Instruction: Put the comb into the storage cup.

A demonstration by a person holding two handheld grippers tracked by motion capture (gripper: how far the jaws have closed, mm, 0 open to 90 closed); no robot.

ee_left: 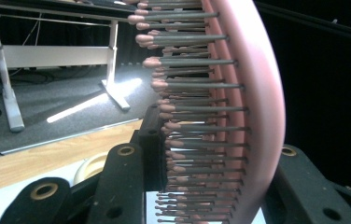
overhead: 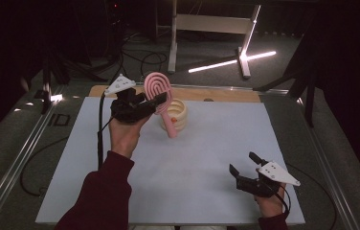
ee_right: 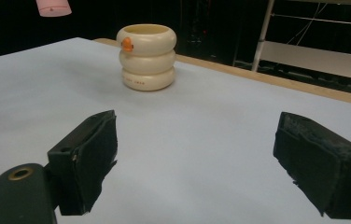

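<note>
Pink plastic, light and stiff: the hairbrush [overhead: 158, 91] hangs above the cream ringed cup [overhead: 178, 116], my left tongs [overhead: 155, 101] clamped across its bristly head, a springy hold. My right tongs [overhead: 245, 164] rest agape, empty.

cup [ee_right: 146, 57] print: small dark line of txt low on the bottom ring, facing cam in right gripper view; too tiny/blurred to read
cup mark: orange dot near the rim, no letters or nos. on it
brush [ee_left: 253, 93]: pink back and bristles, no brand or label showing
white mat [overhead: 202, 158]: blank, no txt
gripper bodies: no readable markings
overall: nothing legible anywhere
</note>
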